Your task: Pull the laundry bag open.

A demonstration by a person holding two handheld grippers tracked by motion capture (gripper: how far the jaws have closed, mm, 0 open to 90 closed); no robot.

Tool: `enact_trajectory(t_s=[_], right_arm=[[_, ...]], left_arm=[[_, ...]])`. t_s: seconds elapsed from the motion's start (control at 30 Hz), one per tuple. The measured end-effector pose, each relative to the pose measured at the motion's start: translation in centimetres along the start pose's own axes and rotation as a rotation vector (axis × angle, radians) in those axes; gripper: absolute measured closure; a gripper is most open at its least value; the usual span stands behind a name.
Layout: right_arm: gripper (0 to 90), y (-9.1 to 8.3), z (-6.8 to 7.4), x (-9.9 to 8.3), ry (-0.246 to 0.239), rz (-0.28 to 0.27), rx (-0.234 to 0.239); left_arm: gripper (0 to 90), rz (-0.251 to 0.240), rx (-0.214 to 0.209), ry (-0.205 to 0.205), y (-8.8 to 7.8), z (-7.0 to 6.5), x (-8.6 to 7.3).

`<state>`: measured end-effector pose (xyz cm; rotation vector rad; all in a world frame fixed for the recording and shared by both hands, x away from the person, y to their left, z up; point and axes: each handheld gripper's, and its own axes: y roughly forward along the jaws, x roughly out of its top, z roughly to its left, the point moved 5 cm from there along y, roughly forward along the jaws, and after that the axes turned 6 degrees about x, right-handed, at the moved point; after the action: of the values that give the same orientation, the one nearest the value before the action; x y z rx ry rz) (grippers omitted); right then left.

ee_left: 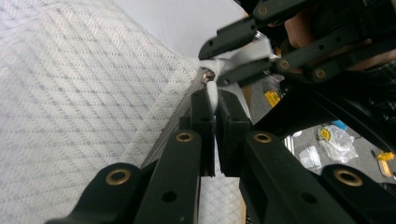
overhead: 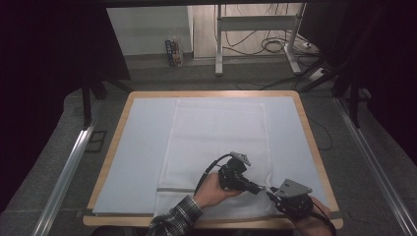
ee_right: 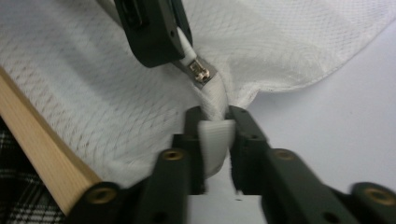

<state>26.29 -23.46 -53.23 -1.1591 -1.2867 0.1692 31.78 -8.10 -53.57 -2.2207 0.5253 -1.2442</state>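
Note:
A white mesh bag (overhead: 216,142) lies flat on the pale mat, its grey zipper (overhead: 174,189) running along the near edge. At the bag's near right corner both grippers meet. My left gripper (ee_left: 215,100) is shut on the white pull tab (ee_left: 212,91) of the metal zipper slider (ee_left: 208,74). My right gripper (ee_right: 215,123) is shut on the bag's white fabric end (ee_right: 215,137) just past the slider (ee_right: 200,72). In the high view the left gripper (overhead: 260,189) and the right gripper (overhead: 272,194) almost touch tip to tip.
The wooden table edge (ee_right: 42,140) runs close beside the right gripper. A pale mat (overhead: 142,147) covers the table (overhead: 110,147). Metal rails (overhead: 66,172) flank the table on the floor. Desk legs and cables (overhead: 265,44) stand beyond the far edge.

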Motion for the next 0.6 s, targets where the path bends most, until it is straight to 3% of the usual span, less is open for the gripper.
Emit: enact_trajectory(t_s=[0.17, 0.3, 0.37, 0.5, 0.6], right_arm=[[52.8, 0.4, -0.3, 0.1, 0.006, -0.004, 0.020], [50.1, 1.0, -0.6, 0.4, -0.059, -0.004, 0.028], [53.9, 1.2, -0.7, 0.7, -0.076, -0.009, 0.042], [72.0, 1.5, -0.7, 0.8, -0.106, 0.003, 0.066], [80.5, 1.5, -0.6, 0.7, -0.100, 0.018, 0.076]], left_arm=[[87.1, 0.013, 0.011, 0.009, 0.0, 0.0, 0.1], [87.1, 0.021, 0.012, 0.015, 0.1, -0.1, 0.1], [87.2, 0.024, 0.015, 0.007, 0.1, 0.0, 0.2], [87.1, 0.021, 0.022, -0.017, 0.3, -0.2, 0.3], [87.1, 0.027, 0.026, 0.005, 0.3, -0.3, 0.2]])
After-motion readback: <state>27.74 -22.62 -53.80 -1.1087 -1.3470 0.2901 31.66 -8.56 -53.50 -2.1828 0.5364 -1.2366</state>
